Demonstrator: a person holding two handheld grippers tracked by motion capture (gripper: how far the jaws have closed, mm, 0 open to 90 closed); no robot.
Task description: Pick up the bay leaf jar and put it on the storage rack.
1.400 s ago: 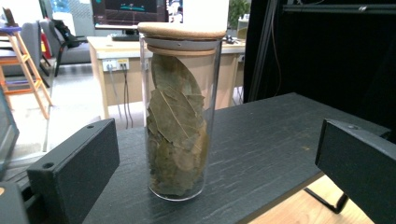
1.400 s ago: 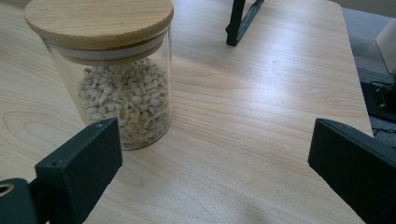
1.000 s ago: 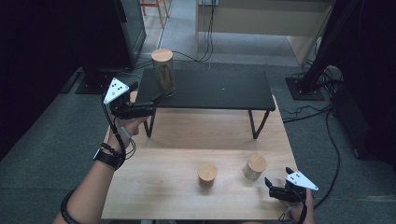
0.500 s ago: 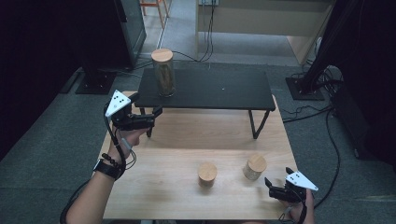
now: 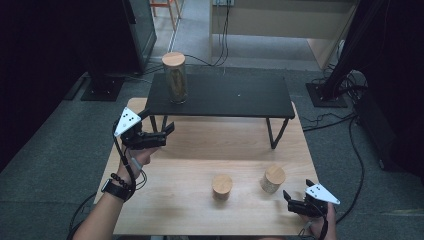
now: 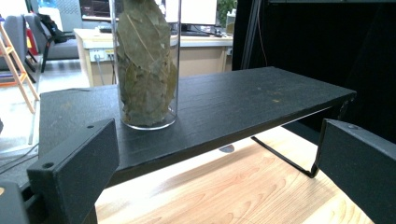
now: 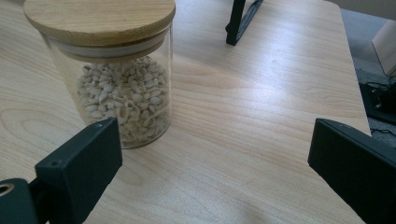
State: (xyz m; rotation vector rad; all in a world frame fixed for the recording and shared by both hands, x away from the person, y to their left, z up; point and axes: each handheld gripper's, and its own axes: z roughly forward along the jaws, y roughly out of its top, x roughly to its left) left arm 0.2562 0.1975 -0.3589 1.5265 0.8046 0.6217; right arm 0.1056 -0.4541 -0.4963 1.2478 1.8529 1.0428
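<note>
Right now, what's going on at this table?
A person holds a gripper in each hand, both open and empty. The left gripper hovers in front of the black shelf, where a tall jar of leaves stands. The right gripper sits near the table's front right corner, just beside a jar of pale grains. Another small jar stands to that one's left.

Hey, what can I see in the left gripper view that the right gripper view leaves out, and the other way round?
Left gripper view alone: a tall glass jar of dried leaves standing on the black shelf top. Right gripper view alone: a wood-lidded jar of pale kernels, close to that gripper's jaw. Both share the light wooden table and a black shelf leg, with each gripper's jaws wide apart.
</note>
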